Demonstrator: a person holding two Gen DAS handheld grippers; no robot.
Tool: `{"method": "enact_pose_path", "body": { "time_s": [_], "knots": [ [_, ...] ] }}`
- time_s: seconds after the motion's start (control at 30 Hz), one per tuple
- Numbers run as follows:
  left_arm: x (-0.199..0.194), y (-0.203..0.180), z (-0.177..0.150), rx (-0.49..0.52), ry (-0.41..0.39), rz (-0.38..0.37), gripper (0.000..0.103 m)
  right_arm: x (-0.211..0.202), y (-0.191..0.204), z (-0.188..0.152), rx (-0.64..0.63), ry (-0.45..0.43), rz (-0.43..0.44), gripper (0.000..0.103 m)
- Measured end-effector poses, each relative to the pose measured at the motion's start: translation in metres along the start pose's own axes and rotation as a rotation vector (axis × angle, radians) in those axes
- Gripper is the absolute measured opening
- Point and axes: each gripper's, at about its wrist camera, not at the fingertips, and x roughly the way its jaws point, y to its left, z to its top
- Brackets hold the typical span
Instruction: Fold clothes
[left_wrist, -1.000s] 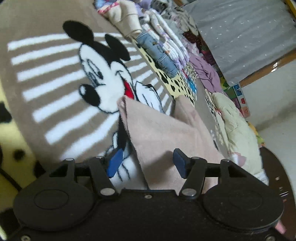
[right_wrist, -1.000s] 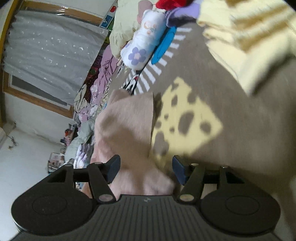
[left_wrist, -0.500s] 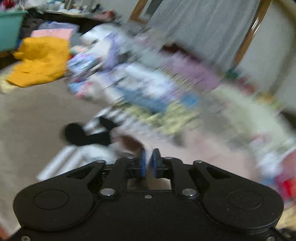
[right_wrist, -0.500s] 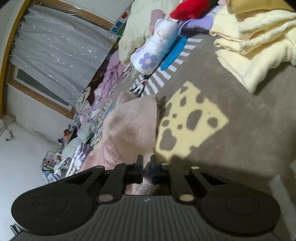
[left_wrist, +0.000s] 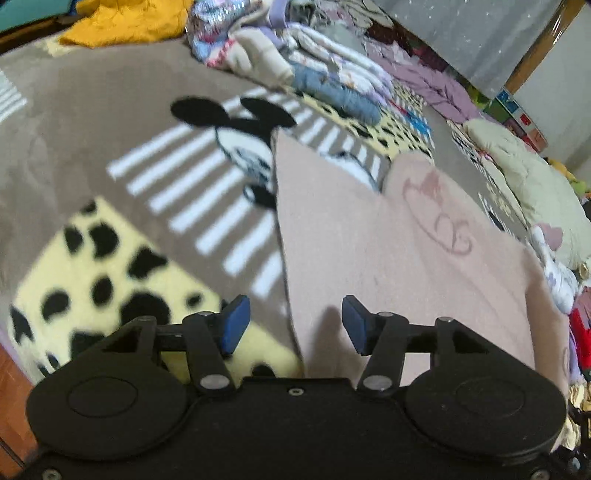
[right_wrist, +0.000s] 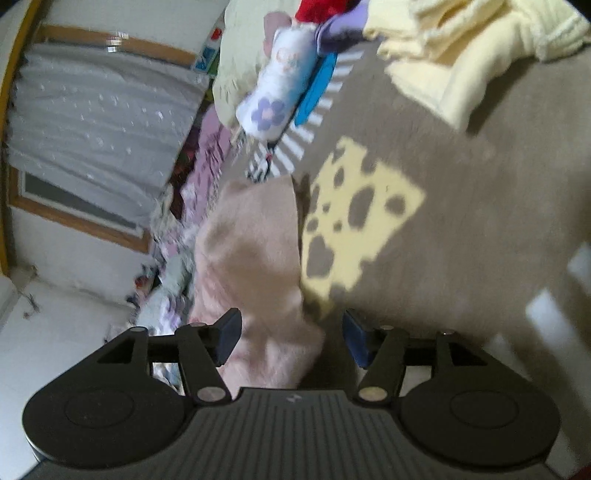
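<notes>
A pink garment (left_wrist: 399, 258) is laid flat on a brown cartoon-print blanket (left_wrist: 110, 122), with heaps of other clothes (left_wrist: 314, 77) ranged along the blanket's far edge. The left hand-held gripper (left_wrist: 291, 325) is held over the garment's near edge with its jaws spread, just opened, nothing pinched between them. The right hand-held gripper (right_wrist: 291, 339) is likewise spread, its jaws just opened, with a pink fold (right_wrist: 258, 266) seen between the fingers but not pressed by them.

The garment (left_wrist: 406, 258) is pale pink with a darker pink outline drawing; the blanket (left_wrist: 92, 122) is taupe with white stripes, a black-and-white cartoon mouse and yellow patches spotted black; the curtain (right_wrist: 92, 122) is grey, flecked white; gripper pads (left_wrist: 234, 325) are blue.
</notes>
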Motion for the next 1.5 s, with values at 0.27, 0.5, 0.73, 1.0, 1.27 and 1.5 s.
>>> {"method": "enact_pose_path", "body": {
  "time_s": [0.27, 0.5, 0.73, 1.0, 1.27, 1.5],
  "knots": [
    [0.003, -0.006, -0.003, 0.016, 0.009, -0.003, 0.055, -0.017, 0.02, -0.018, -0.027, -0.102, 0.038, 0.016],
    [0.006, -0.007, -0.007, 0.027, 0.018, 0.005, 0.06, -0.085, 0.093, -0.034, -0.492, -0.371, -0.3, 0.02],
    [0.007, -0.011, -0.008, 0.036, 0.03, -0.007, 0.062, -0.068, 0.056, 0.02, -0.244, -0.271, -0.274, 0.058],
    [0.006, -0.006, -0.01, 0.022, 0.03, -0.017, 0.062, 0.031, 0.023, 0.083, -0.176, -0.015, -0.224, 0.057],
    [0.007, -0.004, -0.01, 0.028, 0.036, -0.028, 0.062, -0.029, 0.067, 0.06, -0.379, -0.309, -0.082, 0.004],
    [0.007, -0.009, -0.012, 0.038, 0.034, -0.02, 0.067, -0.034, 0.084, 0.051, -0.581, -0.33, -0.416, 0.011]
  ]
}}
